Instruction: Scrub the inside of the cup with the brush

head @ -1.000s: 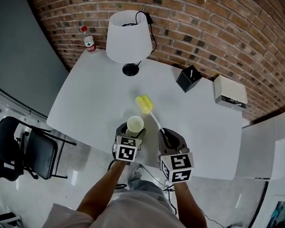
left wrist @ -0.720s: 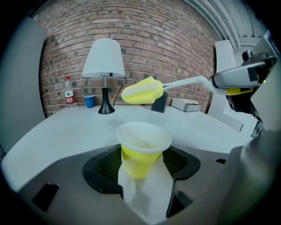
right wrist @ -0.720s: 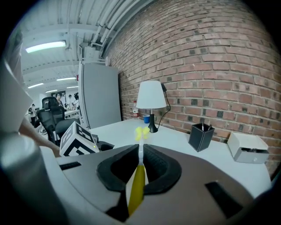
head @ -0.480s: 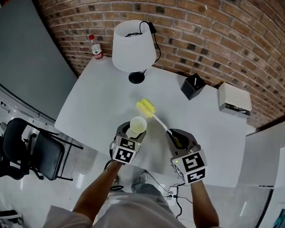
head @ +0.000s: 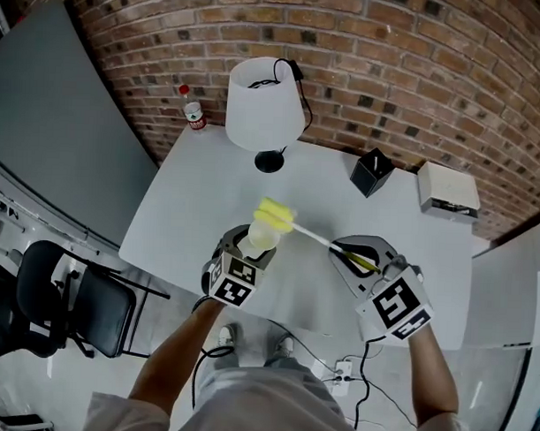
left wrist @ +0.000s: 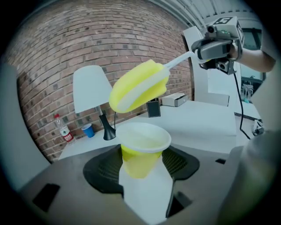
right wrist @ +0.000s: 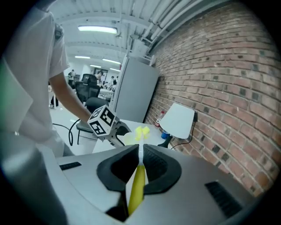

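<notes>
My left gripper [head: 249, 247] is shut on a yellow paper cup [head: 262, 236] with a white rim and holds it upright above the table; its jaws have just been closing on the cup. In the left gripper view the cup [left wrist: 141, 148] sits between the pads [left wrist: 103, 169]. My right gripper [head: 355, 255] is shut on the yellow handle [right wrist: 136, 189] of a brush. The white stem runs left to the yellow sponge head [head: 274, 216], which hovers tilted just over the cup's mouth, not inside it. The sponge head [left wrist: 138, 86] shows above the rim.
On the white table [head: 191, 207] stand a white lamp [head: 265, 93], a black box [head: 371, 172] and a white box [head: 446, 192] at the back. A water bottle [head: 195, 109] and a blue cup [left wrist: 88, 130] are near the far left corner. A black chair [head: 68, 305] stands left.
Both grippers have risen off the table, with cup and brush in them. The right one swung out to the right and rolled, and the sponge head came over the cup's mouth.
</notes>
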The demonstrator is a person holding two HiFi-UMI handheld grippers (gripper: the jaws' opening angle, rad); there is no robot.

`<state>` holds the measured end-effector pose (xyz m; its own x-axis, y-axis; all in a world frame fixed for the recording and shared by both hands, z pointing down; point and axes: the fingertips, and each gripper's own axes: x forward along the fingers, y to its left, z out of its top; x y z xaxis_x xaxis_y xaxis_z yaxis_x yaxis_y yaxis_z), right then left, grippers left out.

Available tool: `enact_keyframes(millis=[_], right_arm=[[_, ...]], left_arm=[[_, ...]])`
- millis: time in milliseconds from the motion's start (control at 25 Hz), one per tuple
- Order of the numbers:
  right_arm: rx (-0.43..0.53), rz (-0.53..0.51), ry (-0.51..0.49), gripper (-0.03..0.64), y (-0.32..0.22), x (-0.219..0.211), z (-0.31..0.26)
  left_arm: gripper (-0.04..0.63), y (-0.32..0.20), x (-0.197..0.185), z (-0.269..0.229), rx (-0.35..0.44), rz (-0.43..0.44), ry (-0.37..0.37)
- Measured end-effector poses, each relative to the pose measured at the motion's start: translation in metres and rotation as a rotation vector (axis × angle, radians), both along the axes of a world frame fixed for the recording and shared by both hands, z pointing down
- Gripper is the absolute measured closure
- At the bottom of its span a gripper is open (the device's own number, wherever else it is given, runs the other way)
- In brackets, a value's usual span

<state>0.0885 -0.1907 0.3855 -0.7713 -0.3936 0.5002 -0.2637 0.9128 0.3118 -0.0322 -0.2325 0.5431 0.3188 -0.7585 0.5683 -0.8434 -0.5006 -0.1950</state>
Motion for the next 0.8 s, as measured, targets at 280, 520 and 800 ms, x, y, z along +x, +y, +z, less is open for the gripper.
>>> enact_keyframes(millis=[280,520,800], right_arm=[[0.076,-0.043,0.191,0.588,0.014,-0.027,-0.016],[0.151,-0.094,0.339,0.588,0.03,-0.056,-0.012],[0.261,-0.156,0.505,0.588,0.046,-0.078,-0.004]], left_arm=[[0.304,-0.003,-0.025,-0.014,0.042,0.13,-0.093],[0.304,-0.003,-0.043,-0.022,0.066,0.229,-0.177],[0.304,0.007,-0.044,-0.024,0.114,0.355,-0.288]])
